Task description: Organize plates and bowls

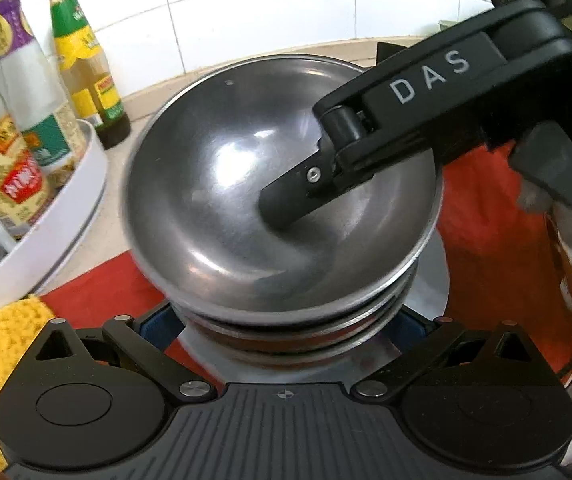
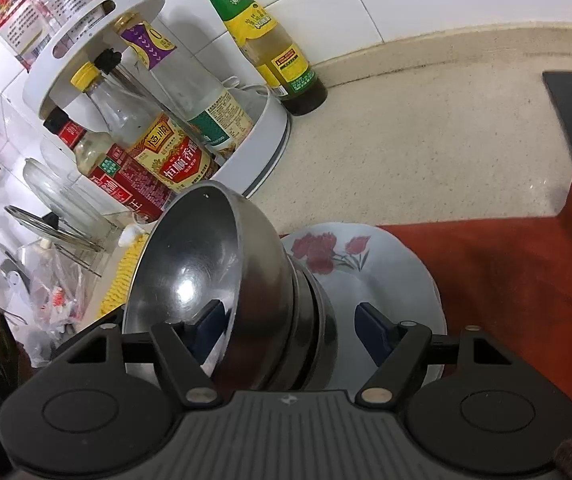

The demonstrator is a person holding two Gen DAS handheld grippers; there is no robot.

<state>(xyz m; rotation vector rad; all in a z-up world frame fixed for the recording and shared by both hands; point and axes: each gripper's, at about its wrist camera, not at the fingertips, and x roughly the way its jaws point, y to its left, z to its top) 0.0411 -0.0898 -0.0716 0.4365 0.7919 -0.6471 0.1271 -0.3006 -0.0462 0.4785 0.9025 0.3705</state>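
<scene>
My right gripper [image 2: 286,328] straddles the top bowl's [image 2: 206,264] wall, one finger inside, jaws part-open; left gripper [image 1: 286,316]: state unclear.

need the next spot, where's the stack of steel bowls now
In both wrist views the stack of shiny steel bowls sits on the white flowered plate over the red cloth, right of the white bottle rack.

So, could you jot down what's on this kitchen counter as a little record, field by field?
Stack: several nested round stainless steel bowls on a white plate with red flowers
Under plate: red cloth
Right gripper: open, one finger inside the top bowl, the other outside the stack
Left gripper: fingers either side of the stack; grip unclear
Behind: white round rack of sauce bottles; green-labelled bottle beside it on the beige counter
</scene>
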